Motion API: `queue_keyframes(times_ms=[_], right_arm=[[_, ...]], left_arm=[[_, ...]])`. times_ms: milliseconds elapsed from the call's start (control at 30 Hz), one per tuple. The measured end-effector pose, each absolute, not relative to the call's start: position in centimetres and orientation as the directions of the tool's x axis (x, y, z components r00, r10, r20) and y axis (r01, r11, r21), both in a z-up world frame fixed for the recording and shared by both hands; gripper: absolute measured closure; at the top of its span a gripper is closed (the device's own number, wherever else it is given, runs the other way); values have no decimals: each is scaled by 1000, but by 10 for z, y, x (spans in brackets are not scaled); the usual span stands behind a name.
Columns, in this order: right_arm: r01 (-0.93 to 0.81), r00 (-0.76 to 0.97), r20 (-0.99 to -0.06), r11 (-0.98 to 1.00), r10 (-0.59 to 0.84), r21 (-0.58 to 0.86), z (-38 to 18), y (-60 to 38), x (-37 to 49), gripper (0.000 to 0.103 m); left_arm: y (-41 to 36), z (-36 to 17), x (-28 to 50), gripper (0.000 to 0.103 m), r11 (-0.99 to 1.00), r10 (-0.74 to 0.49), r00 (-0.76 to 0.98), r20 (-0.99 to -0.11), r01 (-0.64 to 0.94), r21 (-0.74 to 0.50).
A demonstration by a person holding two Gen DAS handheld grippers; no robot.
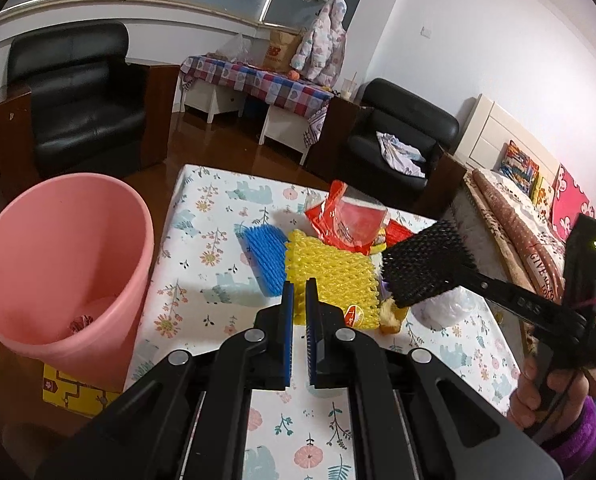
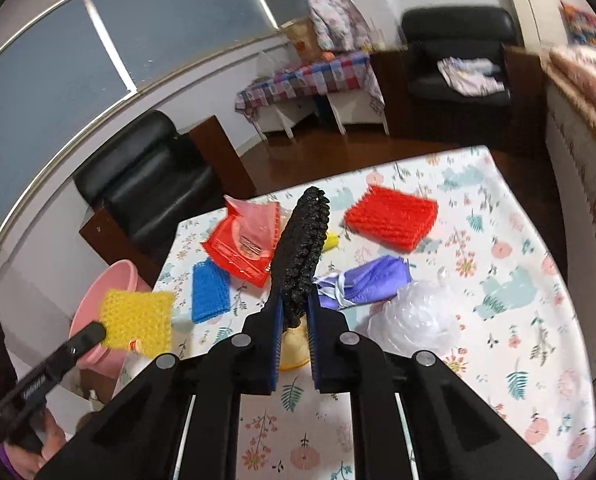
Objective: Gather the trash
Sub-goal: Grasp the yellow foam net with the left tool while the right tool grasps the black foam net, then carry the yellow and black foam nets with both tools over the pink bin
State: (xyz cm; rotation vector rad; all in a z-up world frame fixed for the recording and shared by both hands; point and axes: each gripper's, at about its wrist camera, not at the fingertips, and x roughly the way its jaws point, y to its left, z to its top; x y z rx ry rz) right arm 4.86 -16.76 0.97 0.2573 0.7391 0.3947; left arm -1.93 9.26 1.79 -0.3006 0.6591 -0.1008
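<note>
Left wrist view
left hand-held gripper: clenched on the near edge of the yellow net, pointing down at the desk.
yellow net: lies over the desk middle, blue net just to its left, red wrapper just beyond it.
right hand-held gripper: comes in from the right, tilted, gripping the black net clear of the desk; a hand with a purple sleeve holds its handle at near right.
bin: pink, on the floor at the desk's left edge, a scrap visible inside.
clear bag: on the desk under the right gripper's arm.

Right wrist view
right hand-held gripper: jaws pressed on the lower end of the black net, which stands up edge-on away from the camera.
left hand-held gripper: at far left, reaching up and right, pinching the yellow net, held in front of the bin.
desk: carries the red wrapper, blue net, red net at the far side, purple mask and clear bag at right.
yellow item: on the desk under the jaws; I cannot tell what it is.
</note>
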Motion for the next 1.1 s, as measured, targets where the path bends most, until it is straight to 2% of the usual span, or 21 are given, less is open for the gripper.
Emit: queue_keyframes(times_ms=[233,500,833,1100], right_arm=[[-377,664,-563,871,492,316,34,-137,32,92],[-504,585,-558,803,589,319,49,-71,34,92],[-635,507,-557,722,657,274,63,19,35,92],[-700,462,-580,678,670,225,55,85,35,92]], left_arm=[[114,31,-30,98,949,-130,825,-549,-57,-311],[166,41,-48,98,921,6,853,-522,-208,-328],[220,33,-66,98,872,148,826,-544,-368,-322],[237,27,-75,98,859,239,794,-559,-442,-259]])
